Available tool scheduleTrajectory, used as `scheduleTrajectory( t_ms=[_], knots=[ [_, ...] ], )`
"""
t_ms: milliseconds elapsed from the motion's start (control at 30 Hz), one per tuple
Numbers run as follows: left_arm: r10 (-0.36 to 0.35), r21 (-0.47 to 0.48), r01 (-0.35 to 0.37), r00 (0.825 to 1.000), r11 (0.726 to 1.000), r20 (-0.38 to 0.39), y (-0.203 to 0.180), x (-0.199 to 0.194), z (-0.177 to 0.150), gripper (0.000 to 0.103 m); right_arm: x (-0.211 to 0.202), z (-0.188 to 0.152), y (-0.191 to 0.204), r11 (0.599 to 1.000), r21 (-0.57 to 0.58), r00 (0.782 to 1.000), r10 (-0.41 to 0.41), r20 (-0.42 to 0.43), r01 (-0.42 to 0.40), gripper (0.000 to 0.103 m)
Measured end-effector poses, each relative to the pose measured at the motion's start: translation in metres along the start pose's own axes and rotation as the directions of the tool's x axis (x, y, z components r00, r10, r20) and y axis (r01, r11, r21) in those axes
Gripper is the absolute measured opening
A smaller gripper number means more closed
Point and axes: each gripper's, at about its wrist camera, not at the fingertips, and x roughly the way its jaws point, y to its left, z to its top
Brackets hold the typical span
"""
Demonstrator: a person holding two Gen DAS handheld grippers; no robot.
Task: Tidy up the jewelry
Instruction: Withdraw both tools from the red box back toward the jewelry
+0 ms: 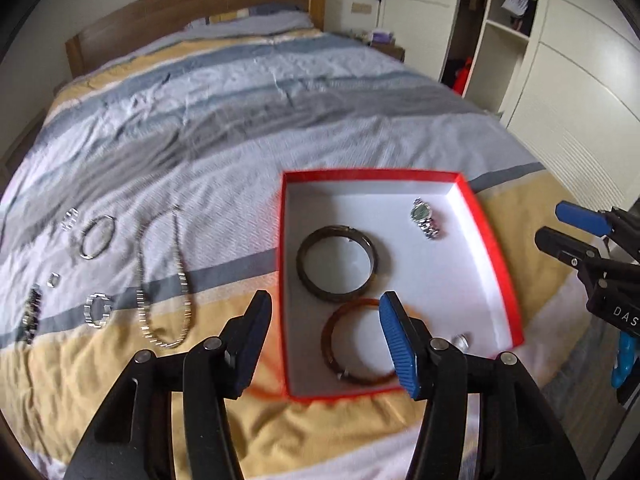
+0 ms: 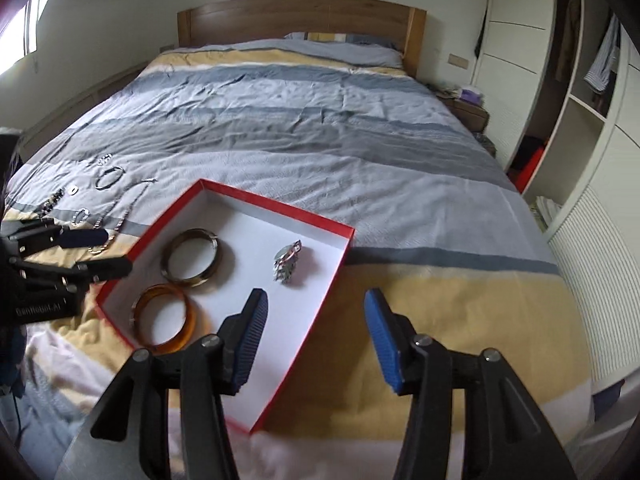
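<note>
While both the left gripper [image 1: 324, 340] and right gripper [image 2: 316, 336] hang apart and empty above the red box [image 1: 496, 256], the necklace [image 1: 164, 280] left of it could snag or tangle when pinched.

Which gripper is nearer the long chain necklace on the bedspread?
Left. The left gripper hovers just beside the necklace; the right gripper is across the red box.

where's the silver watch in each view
Left wrist view: the watch lies in the red box's upper right part, right of the dark bangle.
Right wrist view: the watch lies mid-frame in the box, right of the same bangle.
Shared landmark: the wooden headboard.
</note>
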Motion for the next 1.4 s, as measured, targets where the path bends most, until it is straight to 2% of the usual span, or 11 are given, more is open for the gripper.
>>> scheduleTrajectory(
  t_ms=[200, 300, 367, 567, 700, 1000, 1200, 1400],
  knots=[
    [0.017, 0.055, -0.020, 0.998, 0.998, 0.055, 0.007, -0.058, -0.019, 0.056, -0.056, -0.006, 0.020, 0.999, 0.040, 0.999, -0.010, 0.047, 0.008, 0.049],
    [0.018, 0.056, -0.022, 0.998, 0.998, 0.055, 0.017, -0.086, -0.032, 0.061, -0.089, -0.004, 0.035, 0.998, 0.055, 0.996, -0.010, 0.089, 0.005, 0.049],
    [0.038, 0.061, -0.044, 0.995, 0.997, 0.089, 0.024, -0.111, -0.041, 0.065, -0.111, -0.001, 0.047, 0.998, 0.061, 0.992, -0.009, 0.125, 0.002, 0.049],
    [0.086, 0.032, -0.094, 0.978, 0.995, 0.189, 0.050, -0.177, -0.065, 0.077, -0.166, 0.009, 0.092, 0.999, 0.052, 0.979, 0.002, 0.202, -0.013, 0.049],
    [0.131, -0.024, -0.129, 0.961, 0.991, 0.244, 0.077, -0.217, -0.088, 0.083, -0.190, 0.012, 0.122, 0.997, 0.063, 0.970, 0.028, 0.240, -0.044, 0.049],
    [0.212, -0.165, -0.174, 0.944, 0.971, 0.252, 0.140, -0.258, -0.138, 0.085, -0.208, 0.007, 0.189, 0.992, 0.011, 0.957, 0.118, 0.264, -0.126, 0.049],
    [0.314, -0.215, -0.264, 0.916, 0.940, 0.249, 0.168, -0.264, -0.163, 0.085, -0.201, 0.007, 0.213, 0.987, -0.023, 0.954, 0.160, 0.253, -0.160, 0.049],
    [0.352, -0.300, -0.288, 0.917, 0.909, 0.187, 0.208, -0.248, -0.189, 0.085, -0.175, 0.004, 0.219, 0.981, -0.017, 0.956, 0.191, 0.221, -0.192, 0.049]
  ],
)
